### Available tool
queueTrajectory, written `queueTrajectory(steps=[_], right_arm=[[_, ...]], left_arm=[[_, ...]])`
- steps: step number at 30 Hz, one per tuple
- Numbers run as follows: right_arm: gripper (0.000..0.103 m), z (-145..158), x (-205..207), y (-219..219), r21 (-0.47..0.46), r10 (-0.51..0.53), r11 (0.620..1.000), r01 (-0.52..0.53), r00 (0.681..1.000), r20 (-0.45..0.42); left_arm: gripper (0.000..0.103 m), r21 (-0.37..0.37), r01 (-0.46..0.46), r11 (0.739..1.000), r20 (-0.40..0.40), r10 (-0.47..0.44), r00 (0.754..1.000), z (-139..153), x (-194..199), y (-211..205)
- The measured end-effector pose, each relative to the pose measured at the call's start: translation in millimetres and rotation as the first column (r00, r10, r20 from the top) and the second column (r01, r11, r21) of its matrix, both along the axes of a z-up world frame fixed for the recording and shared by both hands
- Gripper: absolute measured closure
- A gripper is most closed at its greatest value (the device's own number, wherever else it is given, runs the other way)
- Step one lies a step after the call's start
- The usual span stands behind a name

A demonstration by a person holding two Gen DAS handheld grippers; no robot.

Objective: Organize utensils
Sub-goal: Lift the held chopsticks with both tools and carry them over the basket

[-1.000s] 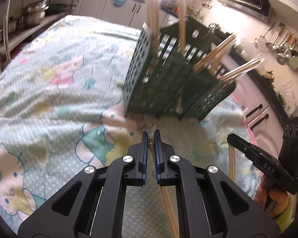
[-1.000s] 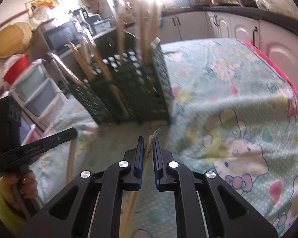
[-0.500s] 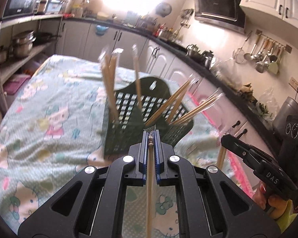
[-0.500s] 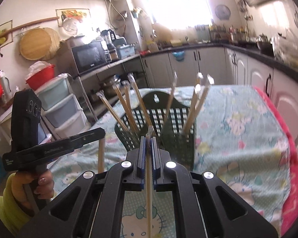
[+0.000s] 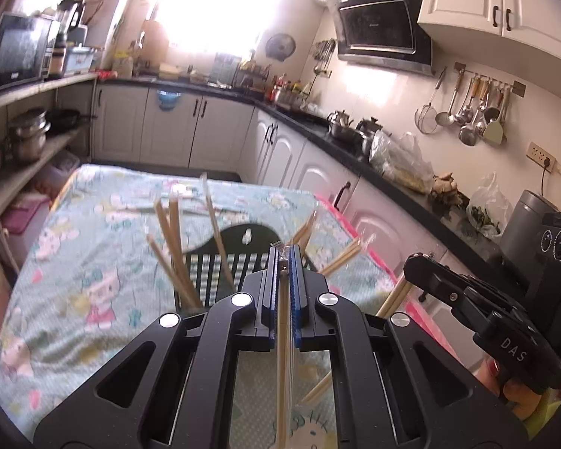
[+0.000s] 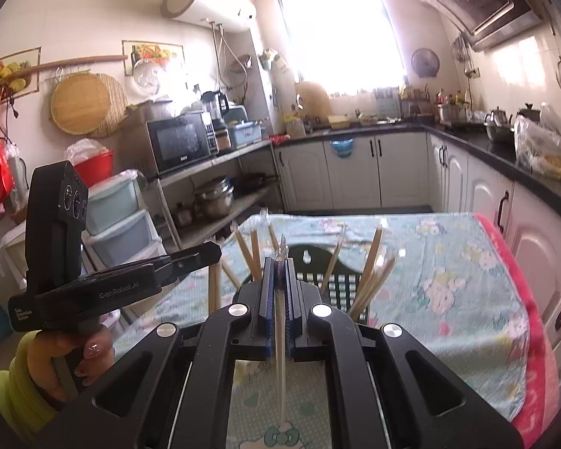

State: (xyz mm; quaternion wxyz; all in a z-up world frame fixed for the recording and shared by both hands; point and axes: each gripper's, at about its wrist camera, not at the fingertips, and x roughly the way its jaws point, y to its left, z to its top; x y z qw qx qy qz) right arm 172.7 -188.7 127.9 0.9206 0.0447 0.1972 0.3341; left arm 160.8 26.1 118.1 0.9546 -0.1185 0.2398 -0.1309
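A dark green slotted basket [image 5: 243,237] stands on the table with several wrapped wooden chopsticks [image 5: 172,239] leaning out of it. In the left wrist view my left gripper [image 5: 284,252] is shut on a wrapped pair of chopsticks [image 5: 282,374] that hangs down below the jaws, above and in front of the basket. My right gripper [image 6: 279,262] is shut the same way on another wrapped pair [image 6: 279,355], with the basket [image 6: 310,258] just beyond it. Each view shows the other gripper beside it, held in a person's hand [image 6: 82,355].
The table wears a pale green cartoon cloth [image 5: 93,262] with a pink border [image 6: 535,336] on its right edge. White cabinets [image 5: 310,172] and a dark counter run along the right and back. A shelf rack with pots [image 6: 213,198] and a microwave [image 6: 179,146] stands on the left.
Both grippers have risen from just above the cloth, each lifting its chopsticks. The basket has dropped from mid-frame to low behind the fingertips, and the kitchen walls have come into view.
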Motion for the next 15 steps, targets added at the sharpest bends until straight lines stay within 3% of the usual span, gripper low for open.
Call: queueTrajectory(steps=[15], right_arm=[[0.098,44,17,-8,0.069,-0.048,0.997,0.042,0.994,0.095]], left_arm=[[0.1,0.014,-0.063,0.998,0.12,0.061,0.991,51,23,3]])
